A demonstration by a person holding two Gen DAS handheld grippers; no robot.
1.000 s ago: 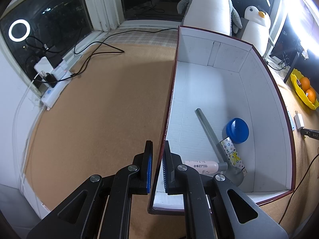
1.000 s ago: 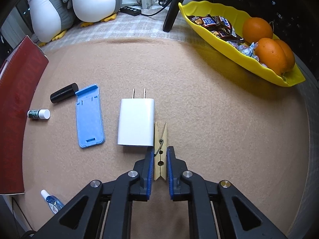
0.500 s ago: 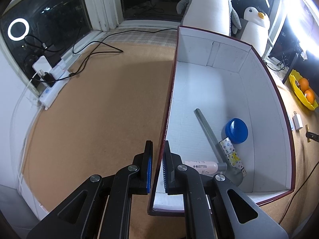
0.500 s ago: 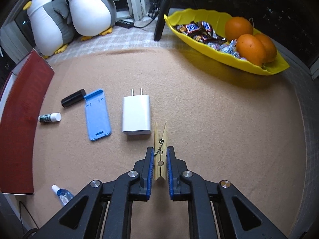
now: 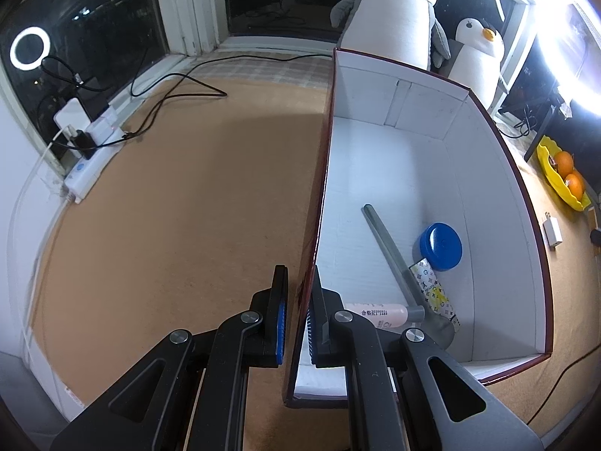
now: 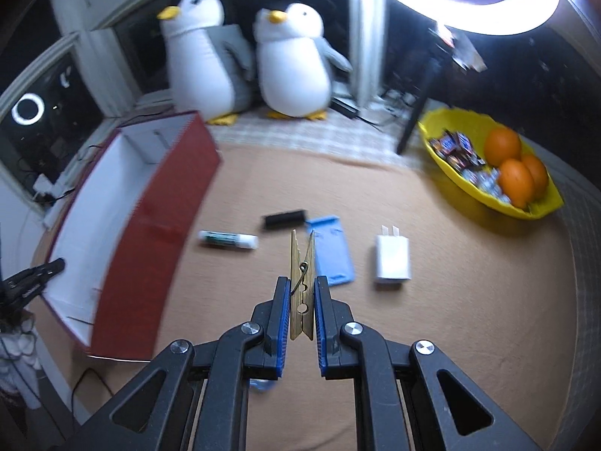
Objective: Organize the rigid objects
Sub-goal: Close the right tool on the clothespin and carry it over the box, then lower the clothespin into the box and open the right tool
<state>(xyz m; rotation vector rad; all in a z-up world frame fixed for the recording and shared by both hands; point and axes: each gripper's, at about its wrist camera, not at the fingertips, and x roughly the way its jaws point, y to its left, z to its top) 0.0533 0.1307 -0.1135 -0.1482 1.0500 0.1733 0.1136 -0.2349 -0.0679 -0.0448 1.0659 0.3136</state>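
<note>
Right gripper [image 6: 302,300] is clamped on one wooden clothespin [image 6: 301,282], held off the worktop [image 6: 450,319], long axis running straight out along the fingers, open tip away from the gripper. The red box [image 6: 150,233] lies to the left of the clothespin in the right wrist view, open top up, so the carry likely goes left and over its near red wall. Left gripper [image 5: 296,323] is closed on the box's left wall [image 5: 319,206], pinning it; the right one is the only one carrying. Inside the box: one grey hammer [image 5: 390,255], one blue lid [image 5: 440,241], one pink-white bottle [image 5: 379,314], one patterned packet [image 5: 432,289]. Right of the box on the worktop: one white tube [image 6: 229,239], one black cylinder [image 6: 283,218], one blue stand [image 6: 332,251], one white charger [image 6: 392,261].
</note>
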